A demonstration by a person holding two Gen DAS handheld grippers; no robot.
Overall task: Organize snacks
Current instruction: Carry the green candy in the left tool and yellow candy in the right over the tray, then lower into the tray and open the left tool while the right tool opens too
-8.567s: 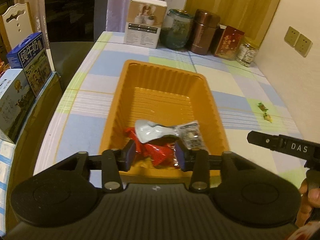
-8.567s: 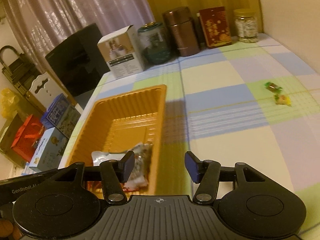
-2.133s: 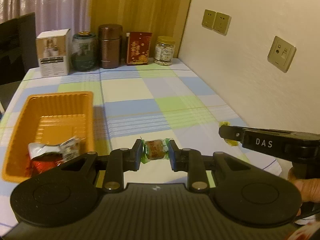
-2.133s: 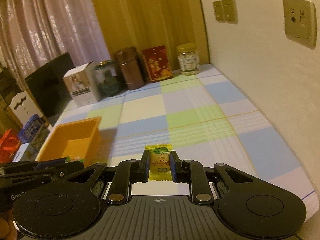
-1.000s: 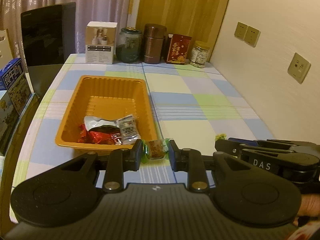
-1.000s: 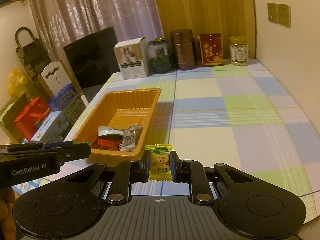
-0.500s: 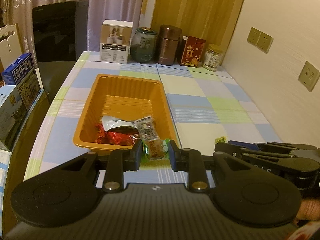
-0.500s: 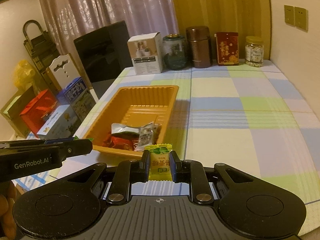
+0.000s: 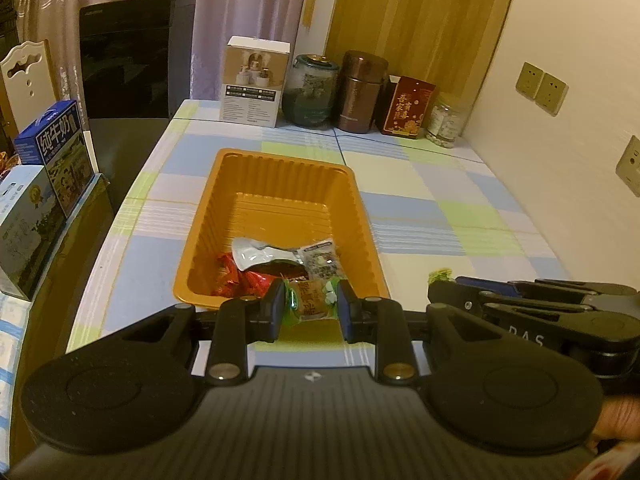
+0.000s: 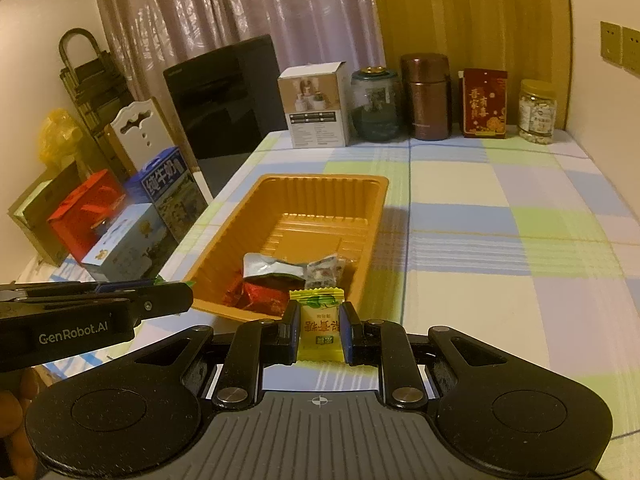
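You're gripping a candy in each hand right now. The left gripper (image 9: pixel 311 308) is clamping its jaws narrow on a brown candy (image 9: pixel 310 301) with green twisted ends, and it's sitting just short of the near rim of the orange tray (image 9: pixel 280 168). The right gripper (image 10: pixel 320 332) is pinching a yellow candy (image 10: pixel 321 324) the same way, jaws snug against both sides of the wrapper, also hanging near the tray's front edge, off toward its right corner.

Inside the tray a red wrapper (image 10: pixel 260 296), a silver pouch (image 9: pixel 260 254) and a small clear packet (image 9: pixel 320 258) are already lying bunched at the near end. Looks to me like you're in the carry-and-drop step, nearly done with these two.

Next up, I'd say you're needing to push each gripper forward past the rim so the candy is hanging over the tray floor, then open up. Letting go too early would probably drop them on the checked tablecloth (image 10: pixel 500 240) instead.
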